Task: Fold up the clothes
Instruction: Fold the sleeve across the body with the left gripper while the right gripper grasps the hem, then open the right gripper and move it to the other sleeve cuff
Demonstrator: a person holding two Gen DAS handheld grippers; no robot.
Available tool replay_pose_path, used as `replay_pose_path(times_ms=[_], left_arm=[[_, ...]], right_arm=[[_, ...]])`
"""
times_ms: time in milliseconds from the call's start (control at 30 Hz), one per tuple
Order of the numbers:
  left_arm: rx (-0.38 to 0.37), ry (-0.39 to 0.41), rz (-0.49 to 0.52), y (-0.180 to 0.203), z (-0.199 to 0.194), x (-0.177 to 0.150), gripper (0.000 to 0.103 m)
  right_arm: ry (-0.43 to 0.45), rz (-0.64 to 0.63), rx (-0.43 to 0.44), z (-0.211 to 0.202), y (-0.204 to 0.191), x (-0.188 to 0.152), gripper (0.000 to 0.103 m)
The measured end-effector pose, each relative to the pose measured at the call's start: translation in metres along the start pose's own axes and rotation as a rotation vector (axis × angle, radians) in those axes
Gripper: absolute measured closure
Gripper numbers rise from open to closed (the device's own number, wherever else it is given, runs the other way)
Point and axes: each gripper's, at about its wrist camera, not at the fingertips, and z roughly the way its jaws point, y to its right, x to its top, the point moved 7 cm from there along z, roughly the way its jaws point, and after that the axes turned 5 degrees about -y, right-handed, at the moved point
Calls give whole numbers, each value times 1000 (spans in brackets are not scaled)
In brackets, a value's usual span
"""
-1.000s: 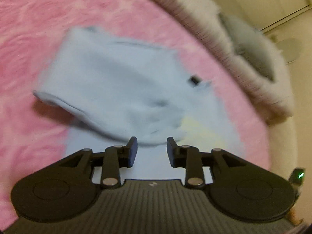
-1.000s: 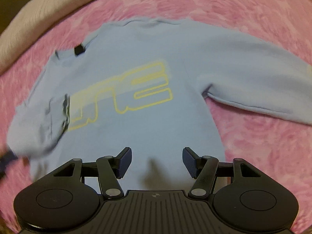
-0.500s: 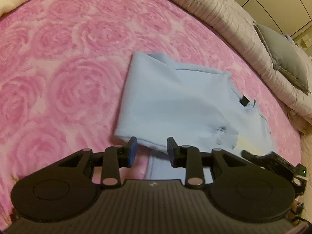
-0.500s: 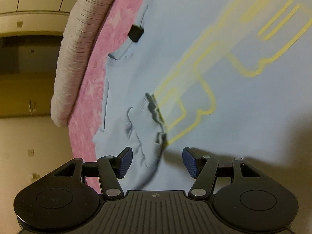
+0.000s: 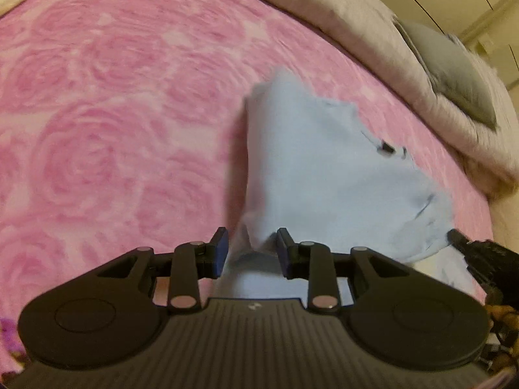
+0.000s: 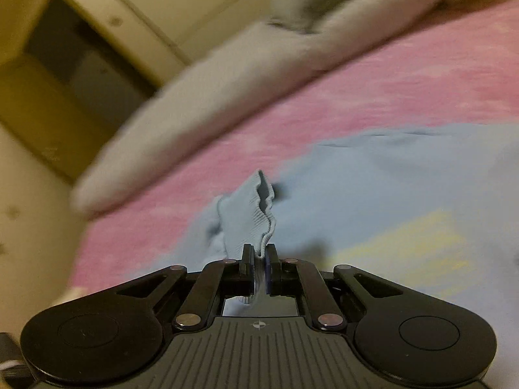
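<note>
Pink rose-patterned bedding (image 5: 107,123) covers the bed, with a pale grey quilted duvet (image 5: 327,9) bunched along its far edge and a grey pillow (image 5: 451,74) lying on top of that. On the pink cover lies the light blue sweatshirt (image 5: 327,175), partly folded: in the left wrist view a broad flap of it stands up in a soft peak over the rest, and a small dark tag (image 5: 386,146) shows at the neckline. The left tongs (image 5: 251,253) hang over the near edge of the garment, jaws partway apart and closing a little; a fold of blue cloth sits between them, but the pads do not seem to press on it. The right tongs (image 6: 259,265) are squeezed together on the ribbed cuff (image 6: 256,214) of a sleeve, which rises crumpled from between the pads. Past the cuff, the body of the sweatshirt spreads flat across the bed, with blurred yellow lettering (image 6: 408,243) on its front. From the left wrist view, the black tip of the right tongs shows at the garment's right edge. Beige cupboard doors (image 6: 65,74) fill the background.
</note>
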Motion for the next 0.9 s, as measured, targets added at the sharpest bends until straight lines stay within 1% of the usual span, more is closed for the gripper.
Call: replay_pose_path(times_ms=[67,133,233,267,333,433,500,567,633,667,767,833,900], left_arm=[[2,-16,23,8,8,-3,77],[19,-26,54,13,14,-5,77],[29,-29,79,18,17,-6,78],[29,-28,84,19,17,-5,78],[30,-25,93,21,17,-4,78],[77,-41,126,23,22,-6,78],[109,-53,148,25,25,-7,85],[131,-59,163,26,27,-8,87],[115,-42,162,30,26,-7,87],[108,-27,168,33,25,-6,87],[111,15,220,45,25,1,86],[155,-18,268,48,40,3,86],[223,-69,292,41,60,0,86]], right_arm=[[-31,64,-86,4,32,-2,98],[-49,100,-97,7,49,-6,98],[-60,67,-90,7,50,-7,98],[-46,43,-96,6,46,-6,98],[-3,0,-75,-3,45,0,98],[35,-22,-130,-10,52,0,98],[-18,-2,-154,-1,64,-6,98],[-76,13,-173,7,74,-13,98],[-116,-13,-212,12,82,-21,98],[-127,-9,-219,13,84,-23,98],[-114,17,-217,8,87,-21,97],[-99,1,-224,8,88,-20,95],[-99,-26,-243,11,93,-23,91]])
